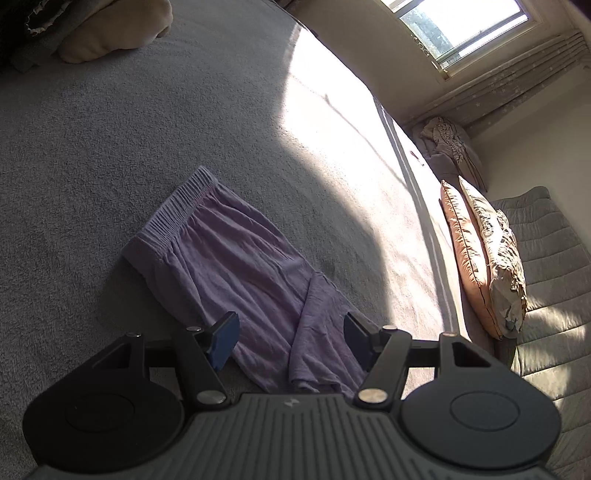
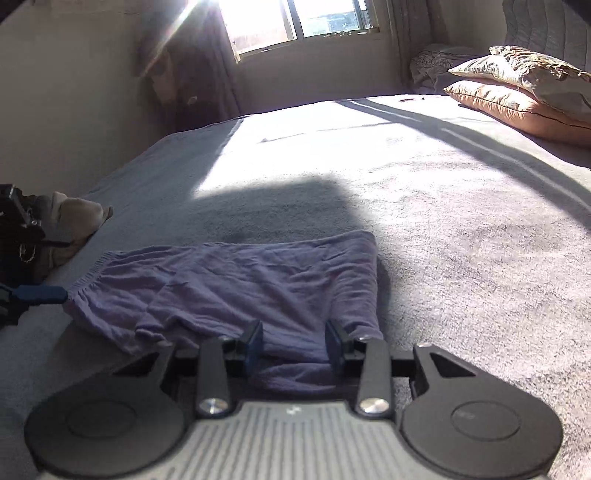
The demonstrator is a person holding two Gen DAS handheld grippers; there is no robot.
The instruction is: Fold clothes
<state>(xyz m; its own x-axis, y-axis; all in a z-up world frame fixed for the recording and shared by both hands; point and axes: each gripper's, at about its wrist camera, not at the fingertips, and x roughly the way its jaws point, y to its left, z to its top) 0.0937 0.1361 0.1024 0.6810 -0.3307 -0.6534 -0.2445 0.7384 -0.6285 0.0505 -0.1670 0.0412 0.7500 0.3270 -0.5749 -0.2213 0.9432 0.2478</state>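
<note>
Left gripper (image 1: 290,338): jaws spread wide, nothing pinched; the purple shorts (image 1: 236,273) lie beneath and between the blue pads, their near hem cut off by the gripper body.
Right gripper (image 2: 294,341): jaws partly spread over the shorts' near edge; cloth lies between the pads, and whether they touch it cannot be told.
Shorts: flat on the grey bed cover (image 1: 110,147), one leg lapped over, elastic waistband at the far end.
Beige garment pile (image 2: 70,225): near the bed's edge, half hidden in shadow.
Orange pillow (image 1: 465,258) and patterned pillow (image 1: 495,254): leaning together.
Window (image 2: 295,18): glare-washed.
</note>
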